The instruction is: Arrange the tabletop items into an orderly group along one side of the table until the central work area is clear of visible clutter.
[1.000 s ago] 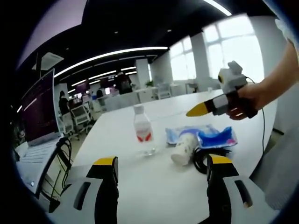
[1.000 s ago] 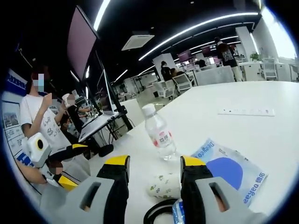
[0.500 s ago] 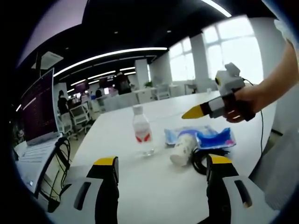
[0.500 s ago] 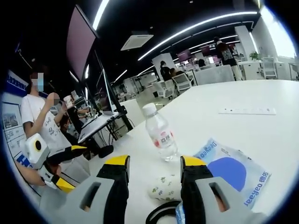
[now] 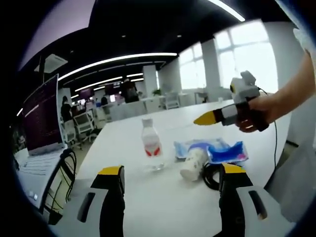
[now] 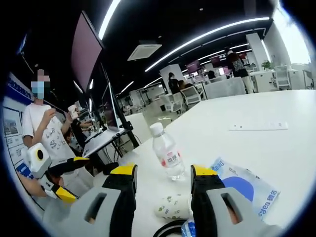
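A clear water bottle (image 5: 150, 145) with a red label stands upright on the white table (image 5: 163, 207). To its right a paper cup (image 5: 192, 163) lies on its side against a blue packet (image 5: 219, 150), with a black cable coil (image 5: 211, 176) in front. My left gripper (image 5: 171, 170) is open, held back from them with nothing between its jaws. A hand holds my right gripper (image 5: 205, 118) in the air above the packet. In the right gripper view, the right gripper (image 6: 163, 171) is open above the cup (image 6: 174, 206), cable (image 6: 170, 228) and packet (image 6: 244, 187), with the bottle (image 6: 167, 155) just beyond. The left gripper (image 6: 74, 177) is open at the left.
A laptop (image 5: 39, 123) sits on a stand off the table's left end. A flat white strip (image 6: 257, 126) lies farther along the table. A person (image 6: 42, 128) stands by a large screen (image 6: 86, 49). Desks, chairs and people fill the room behind.
Both views have shifted slightly with the hands; the right gripper rose a little. The bottle, cup, packet and cable have not moved, and both grippers hold nothing.
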`<state>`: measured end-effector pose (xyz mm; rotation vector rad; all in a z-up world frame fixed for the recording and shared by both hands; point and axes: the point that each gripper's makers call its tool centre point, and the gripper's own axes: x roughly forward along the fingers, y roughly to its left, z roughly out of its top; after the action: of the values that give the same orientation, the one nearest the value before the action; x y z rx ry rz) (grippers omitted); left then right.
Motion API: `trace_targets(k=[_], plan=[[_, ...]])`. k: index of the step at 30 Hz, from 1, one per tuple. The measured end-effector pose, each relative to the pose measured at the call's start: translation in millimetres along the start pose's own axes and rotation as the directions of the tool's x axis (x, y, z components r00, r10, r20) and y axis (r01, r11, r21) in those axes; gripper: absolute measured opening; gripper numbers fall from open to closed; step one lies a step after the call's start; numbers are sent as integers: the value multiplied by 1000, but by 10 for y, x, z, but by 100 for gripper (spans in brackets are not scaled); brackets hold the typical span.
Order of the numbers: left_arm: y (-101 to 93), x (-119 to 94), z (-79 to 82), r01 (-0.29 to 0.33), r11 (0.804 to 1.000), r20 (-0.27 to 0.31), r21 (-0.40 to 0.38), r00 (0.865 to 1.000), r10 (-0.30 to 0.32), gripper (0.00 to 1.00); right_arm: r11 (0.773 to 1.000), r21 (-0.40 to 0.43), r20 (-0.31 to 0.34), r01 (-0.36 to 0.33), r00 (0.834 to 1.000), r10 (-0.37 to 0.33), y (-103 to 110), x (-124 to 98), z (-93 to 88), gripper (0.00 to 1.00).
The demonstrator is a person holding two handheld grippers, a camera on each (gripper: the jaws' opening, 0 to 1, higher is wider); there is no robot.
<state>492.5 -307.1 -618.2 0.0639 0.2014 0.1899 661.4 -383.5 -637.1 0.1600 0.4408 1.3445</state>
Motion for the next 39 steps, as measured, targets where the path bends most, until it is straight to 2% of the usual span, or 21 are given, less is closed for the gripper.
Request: trace_targets(k=[2,4,5,7,10,13,16,19,23,28,39], plan=[[194,-45,254,-46,999,70,-19,996,47,80,1000,-17,10,11,1000,-11,-26,-67,61,41],[304,-78,423,-62,998,122,-23,991,64,84,1000,-15,14,23,1000,-23,-75,-125,66,41],[335,-91,485,-56,998,146,-27,987,59,85,1000,-13,14,28,1000,-28,-95,-144,60,41],[380,-100,485,-47,998,134,-32,990,51,86,999,-10,14,43,999,-43,-134,-188,40,41],[288,-67,272,-11,999,63,36,998,8,85,999,-5,14,51,999,-51,-146,-228,16,41],[153,-77,85,15,1000,15,-22,1000,-15,84,999,-8,15,49,999,-49,-137,-240,-11,41],[57,-105,-37,18,998,0,-52,1000,-18,84,999,-10,16,45,999,-45,-134,-234,-41,41],[-48,-113,-203,39,997,-48,-63,998,-42,83,999,-13,-5,42,999,-42,-135,-219,-121,40],[-71,-114,-273,50,996,-65,-69,996,-55,83,999,-16,-7,34,999,-34,-57,-205,-104,40],[-6,-109,-344,36,995,-87,-90,995,-44,82,1000,-14,15,20,1000,-20,-12,-195,-63,40],[-5,-157,-364,21,994,-97,-107,995,-31,81,1000,-7,44,13,999,-13,3,-246,-57,40]])
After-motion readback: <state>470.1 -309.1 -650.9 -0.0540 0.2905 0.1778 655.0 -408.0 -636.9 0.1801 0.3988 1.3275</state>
